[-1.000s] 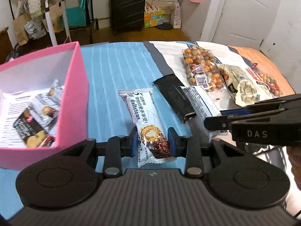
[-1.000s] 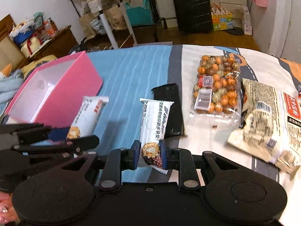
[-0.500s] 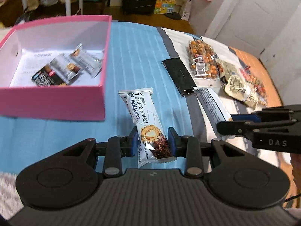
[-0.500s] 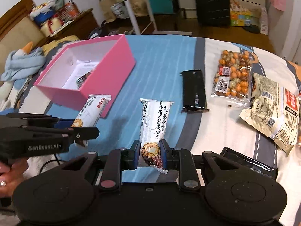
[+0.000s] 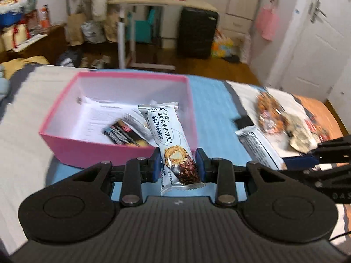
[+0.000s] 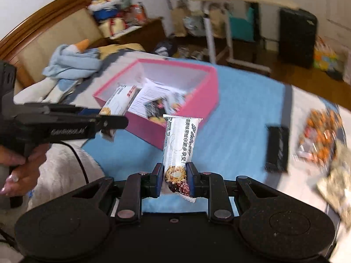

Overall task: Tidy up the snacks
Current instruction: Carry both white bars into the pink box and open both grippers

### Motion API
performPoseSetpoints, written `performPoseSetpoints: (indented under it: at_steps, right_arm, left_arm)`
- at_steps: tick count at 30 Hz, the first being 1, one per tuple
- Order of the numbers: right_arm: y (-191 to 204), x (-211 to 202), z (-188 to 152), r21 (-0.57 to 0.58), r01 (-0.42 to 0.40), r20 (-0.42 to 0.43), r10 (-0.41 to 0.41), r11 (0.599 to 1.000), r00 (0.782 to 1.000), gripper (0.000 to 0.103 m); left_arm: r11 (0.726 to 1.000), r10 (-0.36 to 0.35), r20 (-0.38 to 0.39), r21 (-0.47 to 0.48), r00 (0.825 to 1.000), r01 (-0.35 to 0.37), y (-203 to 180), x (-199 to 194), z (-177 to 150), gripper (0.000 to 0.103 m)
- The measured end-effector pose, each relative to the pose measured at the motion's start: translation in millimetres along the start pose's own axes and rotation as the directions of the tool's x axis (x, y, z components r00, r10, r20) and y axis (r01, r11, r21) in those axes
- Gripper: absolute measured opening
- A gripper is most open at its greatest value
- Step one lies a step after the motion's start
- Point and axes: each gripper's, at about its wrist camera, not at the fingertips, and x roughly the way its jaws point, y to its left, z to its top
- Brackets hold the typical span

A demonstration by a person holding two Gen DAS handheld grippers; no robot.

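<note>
White-wrapped snack bar [image 5: 173, 144] is clamped at its near end by the left gripper [image 5: 178, 166], long axis pointing forward over the pink box [image 5: 109, 151]. A second bar [image 6: 181, 151] is gripped likewise by the right gripper [image 6: 175, 180], short of the box.

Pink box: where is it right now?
In the left wrist view the pink box sits centre-left on the blue bedcover, just past the left tongs; the snack bar they grip overlaps its right corner in the picture.

Both snack bars, lifted, now apparently hover nearer the pink box [image 5: 92, 153].
</note>
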Motion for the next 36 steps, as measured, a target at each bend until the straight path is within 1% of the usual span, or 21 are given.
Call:
performPoseSetpoints:
  at_steps: [3,5,7,9,11,15,19,21,23,26,28,29,30,32,36]
  right_arm:
    - [14,9,31,-0.126,0.016,0.002,-0.016,0.992,1.0,0.027]
    - [23,19,53,-0.199,0.007,-0.017,-0.011,0.98,1.0,0.027]
    - [27,32,71,-0.241,-0.004,-0.041,-0.006,0.971,0.999,0.027]
    - [29,52,86,-0.276,-0.022,-0.069,0.003,0.961,0.998,0.027]
    - [30,73,98,-0.294,-0.044,-0.086,0.02,0.955,0.996,0.027]
    - [31,121,114,-0.315,-0.091,-0.115,0.057,0.945,0.992,0.027]
    - [25,172,122,-0.27,-0.154,-0.174,0.109,0.95,0.979,0.027]
    - [26,192,120,-0.265,-0.157,-0.198,0.106,0.951,0.974,0.027]
    - [29,211,119,-0.287,-0.15,-0.219,0.088,0.946,0.972,0.027]
    - [31,231,120,-0.296,-0.138,-0.243,0.065,0.945,0.968,0.027]
    - [33,239,121,-0.311,-0.141,-0.25,0.062,0.94,0.966,0.027]
    - [33,239,121,-0.309,-0.13,-0.234,0.057,0.942,0.971,0.031]
    - [31,237,121,-0.301,-0.12,-0.219,0.054,0.946,0.974,0.031]
    - [28,227,121,-0.28,-0.12,-0.191,0.067,0.952,0.979,0.032]
    - [19,191,118,-0.24,-0.122,-0.118,0.095,0.963,0.988,0.033]
  left_arm:
    - [0.999,0.026,-0.01,-0.045,1.0,-0.026,27,4,12,0.032]
    - [0.995,0.074,-0.028,-0.067,0.997,-0.076,46,12,20,0.032]
    - [0.989,0.11,-0.052,-0.089,0.993,-0.114,62,25,27,0.032]
    - [0.984,0.111,-0.086,-0.132,0.99,-0.122,80,41,36,0.032]
    - [0.978,0.115,-0.108,-0.162,0.987,-0.131,94,56,44,0.032]
    - [0.966,0.161,-0.161,-0.176,0.974,-0.189,115,93,57,0.032]
    - [0.957,0.182,-0.221,-0.183,0.958,-0.224,128,125,55,0.032]
    - [0.95,0.207,-0.241,-0.181,0.948,-0.254,130,137,53,0.032]
    - [0.944,0.245,-0.246,-0.161,0.938,-0.289,131,147,53,0.032]
    - [0.941,0.255,-0.268,-0.154,0.929,-0.302,132,159,53,0.032]
    - [0.931,0.287,-0.27,-0.145,0.919,-0.334,132,161,54,0.034]
    - [0.925,0.308,-0.268,-0.142,0.913,-0.353,132,160,54,0.039]
    - [0.921,0.318,-0.262,-0.142,0.911,-0.363,132,158,56,0.042]
    - [0.927,0.31,-0.237,-0.137,0.921,-0.348,132,149,58,0.045]
    - [0.94,0.281,-0.215,-0.132,0.935,-0.313,130,127,61,0.05]
